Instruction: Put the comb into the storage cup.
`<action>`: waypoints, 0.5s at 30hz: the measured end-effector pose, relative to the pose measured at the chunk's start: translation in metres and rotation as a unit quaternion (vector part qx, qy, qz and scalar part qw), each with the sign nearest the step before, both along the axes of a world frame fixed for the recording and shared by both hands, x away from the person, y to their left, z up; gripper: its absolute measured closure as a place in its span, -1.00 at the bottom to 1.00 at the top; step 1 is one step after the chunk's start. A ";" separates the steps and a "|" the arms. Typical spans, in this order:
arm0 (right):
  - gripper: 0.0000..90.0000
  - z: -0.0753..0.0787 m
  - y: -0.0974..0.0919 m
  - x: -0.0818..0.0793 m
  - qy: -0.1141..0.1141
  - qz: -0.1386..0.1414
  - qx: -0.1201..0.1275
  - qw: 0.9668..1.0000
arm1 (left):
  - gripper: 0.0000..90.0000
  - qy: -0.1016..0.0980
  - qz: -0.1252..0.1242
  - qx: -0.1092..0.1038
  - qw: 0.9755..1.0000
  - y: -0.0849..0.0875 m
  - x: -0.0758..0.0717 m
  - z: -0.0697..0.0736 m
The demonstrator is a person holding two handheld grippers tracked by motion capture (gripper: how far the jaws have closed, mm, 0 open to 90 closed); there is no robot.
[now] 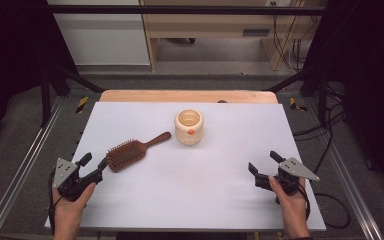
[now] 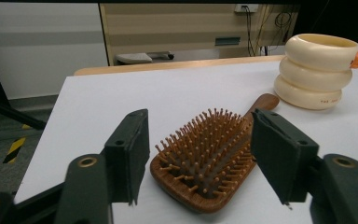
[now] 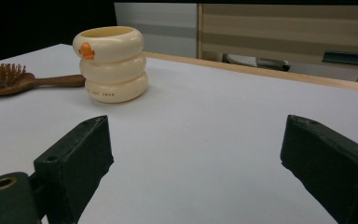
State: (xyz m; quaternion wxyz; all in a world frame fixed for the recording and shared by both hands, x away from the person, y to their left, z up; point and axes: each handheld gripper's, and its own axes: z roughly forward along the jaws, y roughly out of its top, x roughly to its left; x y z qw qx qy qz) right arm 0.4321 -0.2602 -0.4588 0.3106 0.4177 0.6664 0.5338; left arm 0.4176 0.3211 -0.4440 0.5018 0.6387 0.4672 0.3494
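Jaws of left gripper (image 2: pixel 200 158) straddle hairbrush (image 2: pixel 207 161), not yet clamped; right gripper (image 3: pixel 196 163) released; lift pending.

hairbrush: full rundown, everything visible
The hairbrush is a brown, wood-look paddle brush with an oval head, pins of the same brown pointing up, and a slim rounded handle angled toward the cream cup without touching it. It lies flat on the white table. The left gripper has its jaws either side of the head, not yet pressing.
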 end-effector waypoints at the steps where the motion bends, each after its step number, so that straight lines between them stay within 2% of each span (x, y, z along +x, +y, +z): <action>1: -0.81 0.000 0.000 0.000 0.000 0.000 0.000 1.000 | -0.10 0.001 -0.001 0.002 1.000 0.000 0.000 0.000; 8: -0.80 0.000 0.000 0.000 0.001 -0.001 -0.001 1.000 | 0.33 0.012 -0.010 0.008 1.000 0.000 -0.001 0.001; 10: -0.80 -0.001 0.000 0.000 0.002 -0.001 -0.002 1.000 | 0.37 0.015 -0.012 0.009 1.000 0.001 -0.001 0.001; 12: -0.80 -0.001 0.001 0.000 0.002 -0.001 -0.002 1.000 | 0.52 0.020 -0.014 0.007 1.000 0.001 -0.001 0.001; 15: -0.80 -0.001 0.000 0.000 0.002 -0.001 -0.003 1.000 | 0.60 0.028 -0.019 0.007 0.999 0.003 -0.002 0.000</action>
